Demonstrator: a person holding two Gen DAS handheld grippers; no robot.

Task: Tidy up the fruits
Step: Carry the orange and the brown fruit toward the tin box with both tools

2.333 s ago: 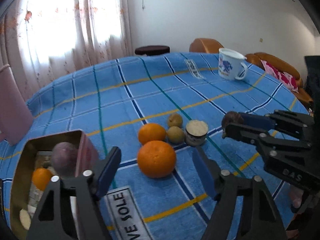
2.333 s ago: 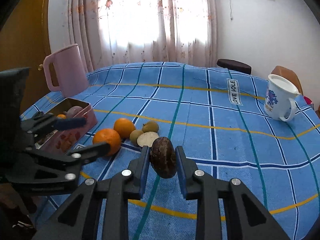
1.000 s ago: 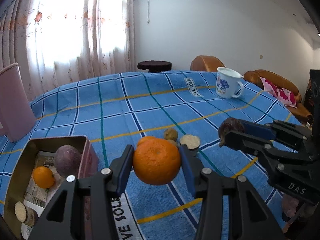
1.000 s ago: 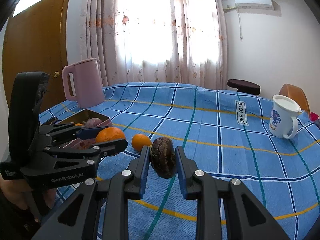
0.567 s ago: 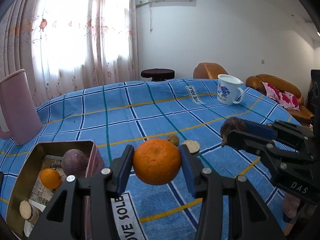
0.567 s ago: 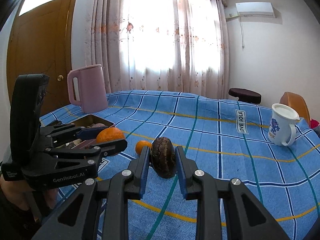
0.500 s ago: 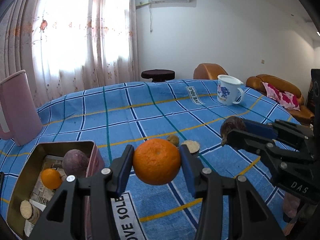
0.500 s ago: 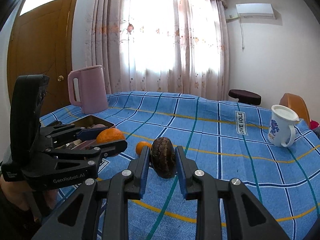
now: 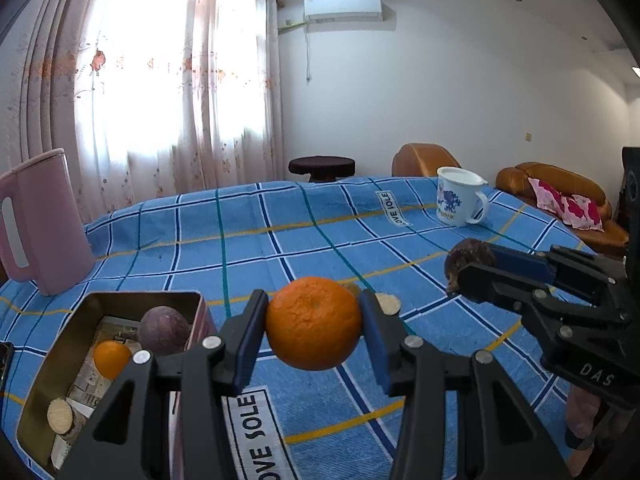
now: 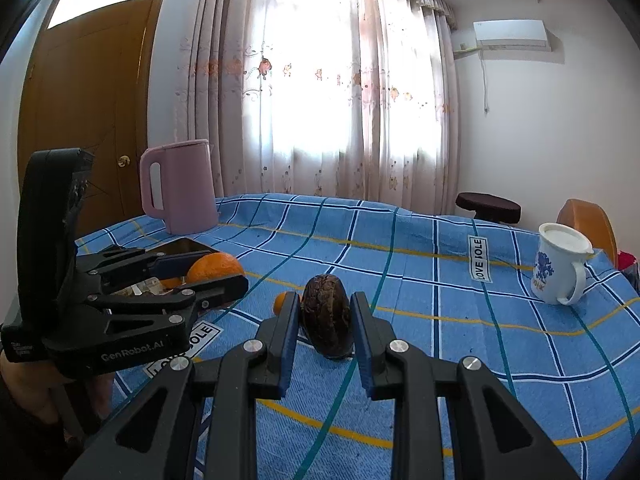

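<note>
A blue plaid cloth covers the tabletop (image 9: 280,240). On it stand a pink kettle (image 9: 38,220) at the far left and a white mug (image 9: 458,196) at the far right. A metal tin (image 9: 60,352) at the near left holds a purple fruit (image 9: 164,330), a small orange (image 9: 111,358) and a sliced piece. The left tongs (image 9: 314,330) grip a large orange (image 9: 314,323) above the cloth, just right of the tin. The right tongs (image 10: 326,330) clamp a wrinkled dark brown fruit (image 10: 326,320).

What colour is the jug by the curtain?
Pale pink jug, clearest in the right wrist view.
</note>
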